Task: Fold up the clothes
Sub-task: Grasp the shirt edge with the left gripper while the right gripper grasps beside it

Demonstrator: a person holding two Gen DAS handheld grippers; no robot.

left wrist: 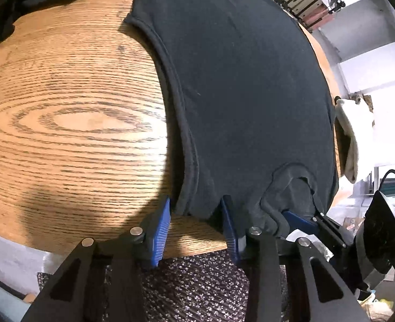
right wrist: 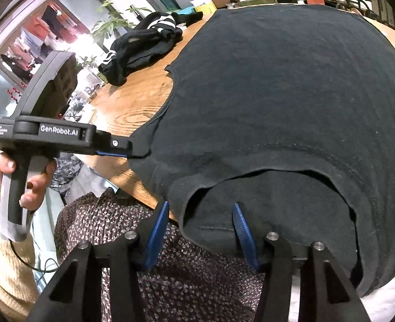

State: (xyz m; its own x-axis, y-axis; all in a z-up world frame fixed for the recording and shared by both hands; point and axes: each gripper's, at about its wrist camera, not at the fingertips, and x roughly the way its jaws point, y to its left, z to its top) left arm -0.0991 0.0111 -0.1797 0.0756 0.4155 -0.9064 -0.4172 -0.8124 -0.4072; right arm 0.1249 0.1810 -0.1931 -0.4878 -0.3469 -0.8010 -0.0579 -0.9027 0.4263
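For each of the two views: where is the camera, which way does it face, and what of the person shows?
Left wrist: on the left gripper, facing down at the shirt shoulder edge on the table; patterned lap below.
Right wrist: on the right gripper, facing the shirt's collar; shows the hand holding the left gripper.
Shared: shirt, table, each other's gripper.
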